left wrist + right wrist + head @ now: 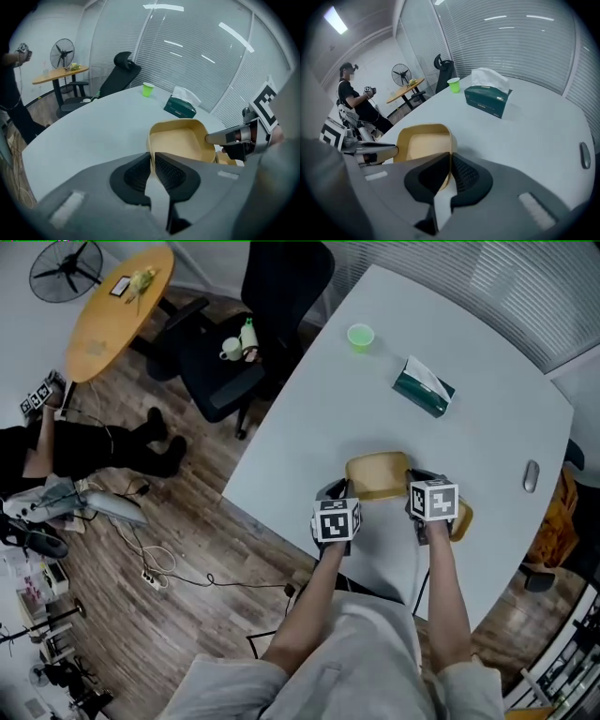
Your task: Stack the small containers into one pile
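A tan, shallow container (378, 474) sits at the near edge of the white table (309, 427). My left gripper (345, 491) is shut on its left rim, and the rim stands pinched between the pads (152, 161). On the opposite rim my right gripper (419, 486) is shut too, its jaws clamped on the thin wall (451, 164). Each gripper view shows the container's hollow (180, 140) (423, 143) with the other gripper across it. A second tan container (461, 519) lies partly hidden beneath the right gripper.
Farther back on the table stand a green cup (360, 337) and a dark green tissue box (424, 388). A mouse (532, 475) lies near the right edge. A black office chair (253, 324) is beyond the table's left edge, and a person (84, 442) stands further left.
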A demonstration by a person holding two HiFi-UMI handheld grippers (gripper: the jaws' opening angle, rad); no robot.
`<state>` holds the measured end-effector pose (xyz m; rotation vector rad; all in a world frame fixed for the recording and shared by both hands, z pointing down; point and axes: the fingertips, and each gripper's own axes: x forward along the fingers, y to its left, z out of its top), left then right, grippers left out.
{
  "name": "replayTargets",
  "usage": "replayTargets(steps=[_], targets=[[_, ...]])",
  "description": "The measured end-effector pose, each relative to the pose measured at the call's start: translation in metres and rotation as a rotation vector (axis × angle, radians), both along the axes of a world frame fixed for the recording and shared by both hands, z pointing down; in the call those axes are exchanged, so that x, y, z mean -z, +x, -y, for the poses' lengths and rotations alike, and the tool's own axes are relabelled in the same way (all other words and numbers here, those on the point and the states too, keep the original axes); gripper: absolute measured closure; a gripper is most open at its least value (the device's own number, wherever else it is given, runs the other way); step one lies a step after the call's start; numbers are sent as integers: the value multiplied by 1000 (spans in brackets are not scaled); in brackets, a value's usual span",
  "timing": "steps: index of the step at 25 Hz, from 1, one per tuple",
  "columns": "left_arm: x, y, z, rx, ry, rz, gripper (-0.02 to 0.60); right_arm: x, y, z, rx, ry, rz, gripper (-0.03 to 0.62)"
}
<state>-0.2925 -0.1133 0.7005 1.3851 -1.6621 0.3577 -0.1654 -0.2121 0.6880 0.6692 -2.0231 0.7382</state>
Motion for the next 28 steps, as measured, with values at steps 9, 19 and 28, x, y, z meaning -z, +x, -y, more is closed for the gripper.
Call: replayTargets(steps=[9,19,28], targets=[[36,35,22,-257,43,31,543,36,54,-13,-216,52,47,576],[54,104,42,-475,76,45,546,48,138,-30,-452,75,63,576],[51,168,44,-664,52,-8,546,40,204,-50,-612,59,70,577]])
